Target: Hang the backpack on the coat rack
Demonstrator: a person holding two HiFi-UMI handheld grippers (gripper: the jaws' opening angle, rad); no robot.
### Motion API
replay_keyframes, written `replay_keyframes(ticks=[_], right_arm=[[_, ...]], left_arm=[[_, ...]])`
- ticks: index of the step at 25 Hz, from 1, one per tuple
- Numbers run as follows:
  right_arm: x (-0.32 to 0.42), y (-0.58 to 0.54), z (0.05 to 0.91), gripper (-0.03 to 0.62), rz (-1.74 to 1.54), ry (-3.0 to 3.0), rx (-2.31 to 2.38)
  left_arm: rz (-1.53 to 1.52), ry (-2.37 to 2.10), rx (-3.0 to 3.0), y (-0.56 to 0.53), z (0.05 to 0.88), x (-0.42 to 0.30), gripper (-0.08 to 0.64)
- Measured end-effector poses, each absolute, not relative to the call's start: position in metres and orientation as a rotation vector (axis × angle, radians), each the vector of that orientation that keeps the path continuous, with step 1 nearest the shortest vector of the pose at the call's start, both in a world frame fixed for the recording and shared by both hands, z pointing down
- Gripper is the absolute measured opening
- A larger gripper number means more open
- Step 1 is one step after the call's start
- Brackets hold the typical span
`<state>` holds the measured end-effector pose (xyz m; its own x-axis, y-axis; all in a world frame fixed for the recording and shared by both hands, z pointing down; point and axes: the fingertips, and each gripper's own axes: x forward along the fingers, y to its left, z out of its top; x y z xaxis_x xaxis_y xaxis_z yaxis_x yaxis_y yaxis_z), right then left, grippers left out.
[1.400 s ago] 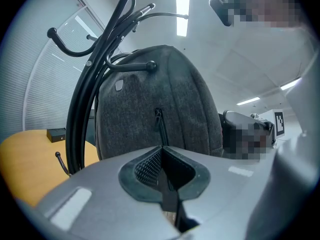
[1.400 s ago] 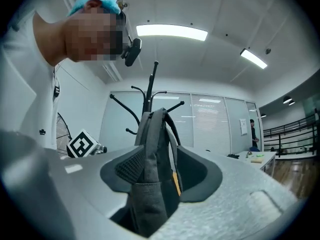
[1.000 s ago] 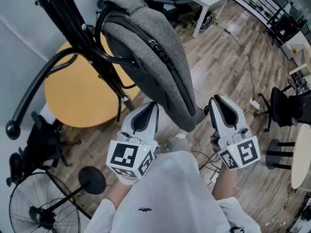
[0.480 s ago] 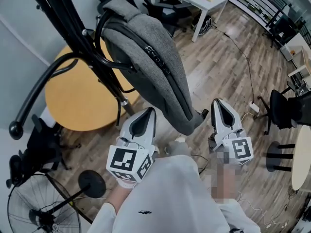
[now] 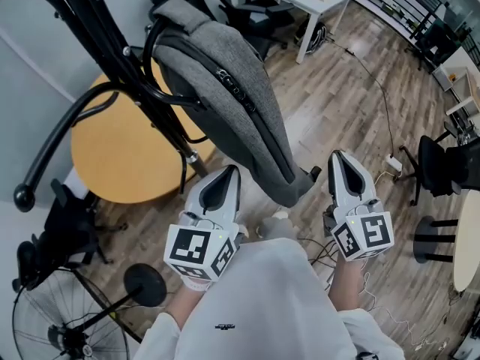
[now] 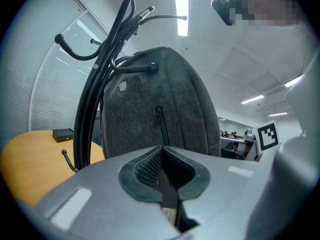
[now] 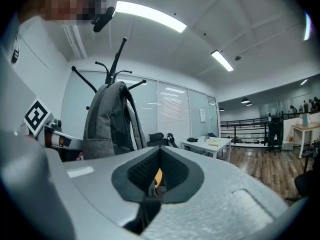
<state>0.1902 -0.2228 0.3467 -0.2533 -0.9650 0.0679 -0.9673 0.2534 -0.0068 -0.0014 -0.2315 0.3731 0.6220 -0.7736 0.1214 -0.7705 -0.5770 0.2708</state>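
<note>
**Head view first: backpack left hanging**

Head view: it hangs on the coat rack. The left gripper and right gripper wait near the rack, the right now drawn clear of the bag's bottom corner.
Left gripper view: jaws pressed together, empty.
Right gripper view: jaws just closed on nothing. The hanging looks complete.

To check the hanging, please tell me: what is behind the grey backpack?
The black coat rack stands behind the backpack, with a round yellow table beyond. The hook carrying it is covered.
</note>
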Motion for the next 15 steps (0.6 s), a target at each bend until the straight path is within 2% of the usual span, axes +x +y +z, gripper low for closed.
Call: replay_keyframes(ticks=[15], right_arm=[[0.197, -0.221, 0.337, 0.002, 0.06, -2.461, 1.89]], left_arm=[[-0.018, -1.24, 2.564, -0.233, 0.368, 0.01, 0.017]])
